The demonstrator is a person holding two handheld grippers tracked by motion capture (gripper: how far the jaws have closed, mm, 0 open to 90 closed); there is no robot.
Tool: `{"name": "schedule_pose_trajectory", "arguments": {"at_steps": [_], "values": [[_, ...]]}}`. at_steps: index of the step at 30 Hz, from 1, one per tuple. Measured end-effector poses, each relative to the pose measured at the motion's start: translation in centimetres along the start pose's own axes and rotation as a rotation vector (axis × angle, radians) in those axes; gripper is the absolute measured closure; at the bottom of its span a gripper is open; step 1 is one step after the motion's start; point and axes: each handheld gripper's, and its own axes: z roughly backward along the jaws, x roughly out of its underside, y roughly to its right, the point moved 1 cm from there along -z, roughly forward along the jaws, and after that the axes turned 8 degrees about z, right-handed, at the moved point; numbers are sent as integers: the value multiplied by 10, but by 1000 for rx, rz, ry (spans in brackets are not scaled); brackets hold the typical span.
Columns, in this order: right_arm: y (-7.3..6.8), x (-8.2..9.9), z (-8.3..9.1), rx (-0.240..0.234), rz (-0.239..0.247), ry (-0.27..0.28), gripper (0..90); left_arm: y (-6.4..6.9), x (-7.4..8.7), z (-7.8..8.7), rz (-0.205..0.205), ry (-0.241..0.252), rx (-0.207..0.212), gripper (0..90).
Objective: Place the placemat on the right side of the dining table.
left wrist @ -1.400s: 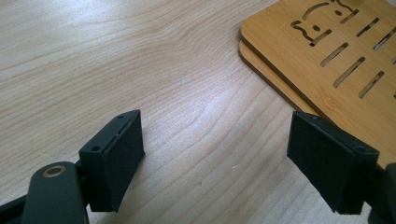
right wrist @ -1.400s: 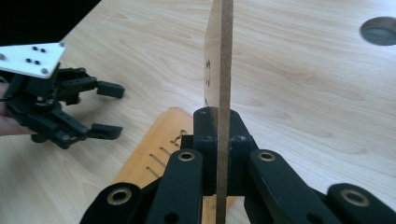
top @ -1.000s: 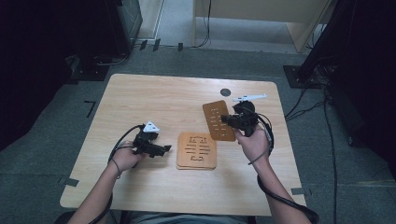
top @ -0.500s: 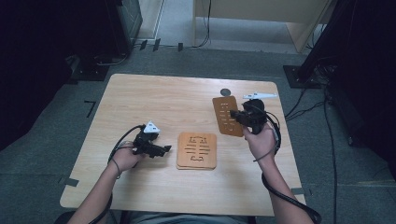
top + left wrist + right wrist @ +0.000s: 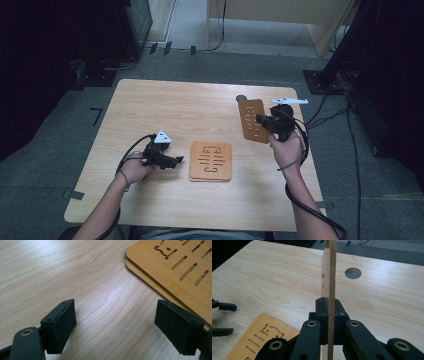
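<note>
I have one wooden mat point(image 5: 251, 120) pinched in my right gripper point(image 5: 261, 120), lifted off the table point(image 5: 165, 105) near its far right part and held out to the left of the hand. In the right gripper view the mat point(image 5: 330, 272) stands on edge, straight up between the jaws, which are clamped tight on its thin edge. The round hole in the table point(image 5: 353, 273) lies just beyond it.

The rest of the stack point(image 5: 210, 161), at least two slotted mats lying flush, sits at the near middle of the table, well apart from the lifted one.

My left gripper point(image 5: 175, 160) rests low just left of that stack, jaws spread wide and holding nothing; in the left gripper view the corner of the stack point(image 5: 172, 265) lies just ahead of the right jaw.

To do this step well, I judge I should keep the clamp firm, since such a shallow edge grip lets the mat swing. Tilt it flat before lowering, set it down on bare table clear of the hole, and only then release. The left gripper could steady the stack if needed.
</note>
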Motion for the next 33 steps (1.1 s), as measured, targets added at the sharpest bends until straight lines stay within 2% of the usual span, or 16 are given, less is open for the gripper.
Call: {"name": "schedule_pose_trajectory", "arguments": {"at_steps": [13, 21, 29, 33], "values": [[15, 4, 2, 38, -25, -9, 874, 1, 1, 0, -13, 2, -5, 158], [28, 7, 5, 59, -86, -31, 874, 1, 1, -1, -23, 1, 0, 134], [35, 9, 6, 108, -94, -74, 874, 1, 1, -1, -26, -1, 0, 131], [40, 10, 7, 134, -124, -110, 874, 1, 1, -1, -27, 1, 0, 131]]}}
